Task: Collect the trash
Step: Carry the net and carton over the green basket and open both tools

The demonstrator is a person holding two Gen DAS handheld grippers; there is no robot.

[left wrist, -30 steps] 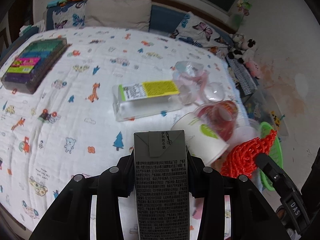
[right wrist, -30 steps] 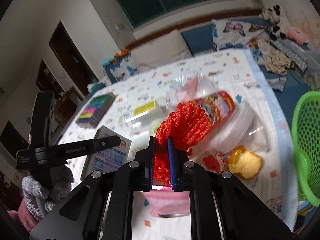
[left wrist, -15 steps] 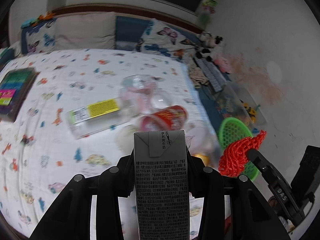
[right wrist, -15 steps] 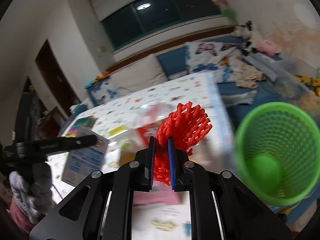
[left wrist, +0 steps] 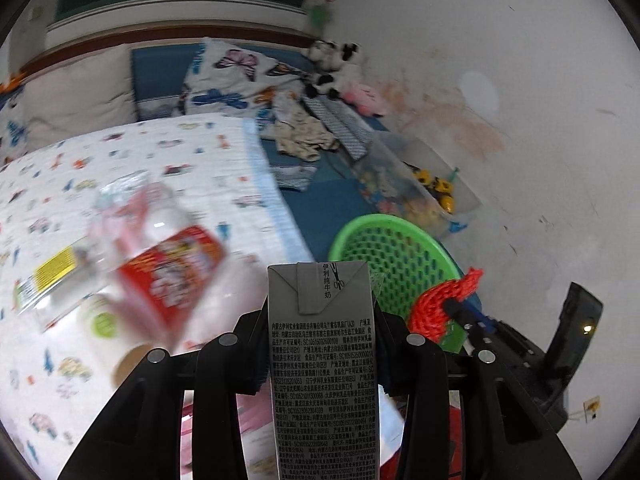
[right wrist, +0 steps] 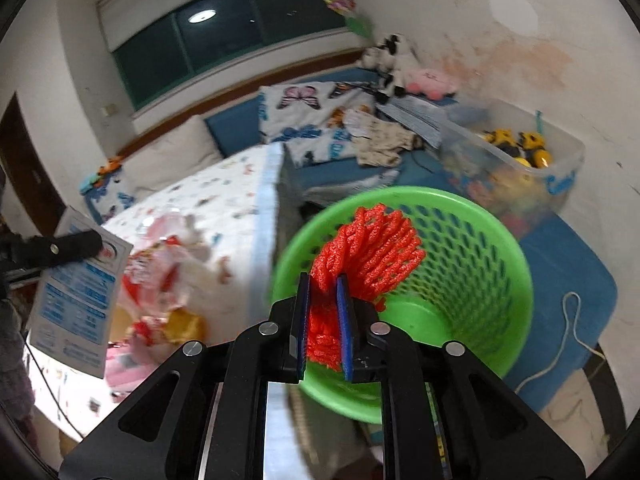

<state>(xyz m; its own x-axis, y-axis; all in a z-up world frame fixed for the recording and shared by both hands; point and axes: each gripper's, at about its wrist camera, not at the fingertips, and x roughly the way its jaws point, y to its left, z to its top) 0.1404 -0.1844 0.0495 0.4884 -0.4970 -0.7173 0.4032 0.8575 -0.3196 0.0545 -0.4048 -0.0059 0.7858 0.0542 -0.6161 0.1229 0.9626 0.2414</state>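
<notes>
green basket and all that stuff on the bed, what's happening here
A person is clearing trash off the bed with a gripper in each hand. The right gripper has red foam fruit netting between its pads, over the open green basket; its jaws are just starting to open. The left gripper is clamped on a grey milk carton beside the basket. A red snack tub, a paper cup and clear plastic packaging lie on the bed.

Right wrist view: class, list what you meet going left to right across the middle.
Blue-and-white milk carton → crumpled red snack wrapper → red foam fruit net → green plastic mesh basket → white cord.
</notes>
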